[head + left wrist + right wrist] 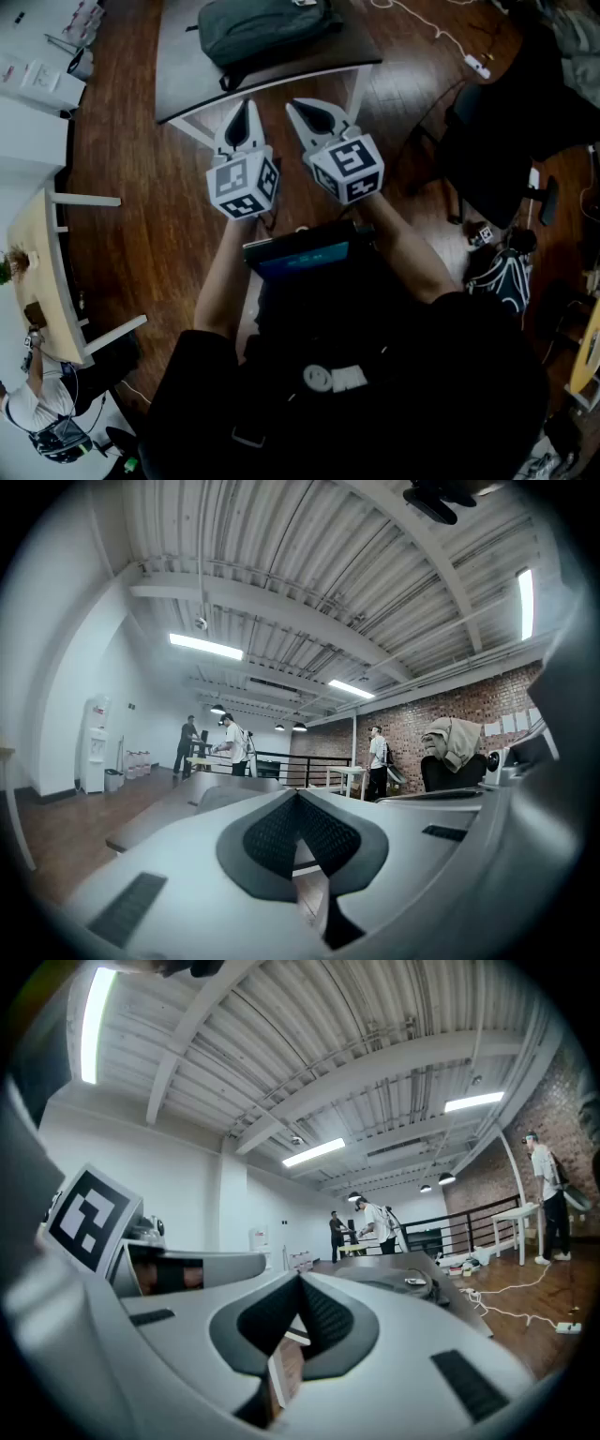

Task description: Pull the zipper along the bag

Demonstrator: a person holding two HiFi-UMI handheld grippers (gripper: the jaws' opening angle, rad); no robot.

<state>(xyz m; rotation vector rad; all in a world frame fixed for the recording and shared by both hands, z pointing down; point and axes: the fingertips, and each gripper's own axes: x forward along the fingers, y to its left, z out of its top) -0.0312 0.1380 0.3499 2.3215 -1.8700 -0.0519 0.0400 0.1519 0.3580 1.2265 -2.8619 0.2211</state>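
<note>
I see a dark wooden floor point(131, 206), a grey surface point(183, 66) and a black chair point(487, 159); beyond, a white wall point(187, 1194), a brick wall point(459, 714), and a ribbed ceiling point(281, 555) with strip lights point(204, 647).

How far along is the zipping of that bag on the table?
Nothing looks done yet. The dark bag lies untouched on the table, ahead of both tools. The left gripper and right gripper are held level short of it, jaws together and empty. Left to do: reach the bag, grip its zipper, draw it along.
</note>
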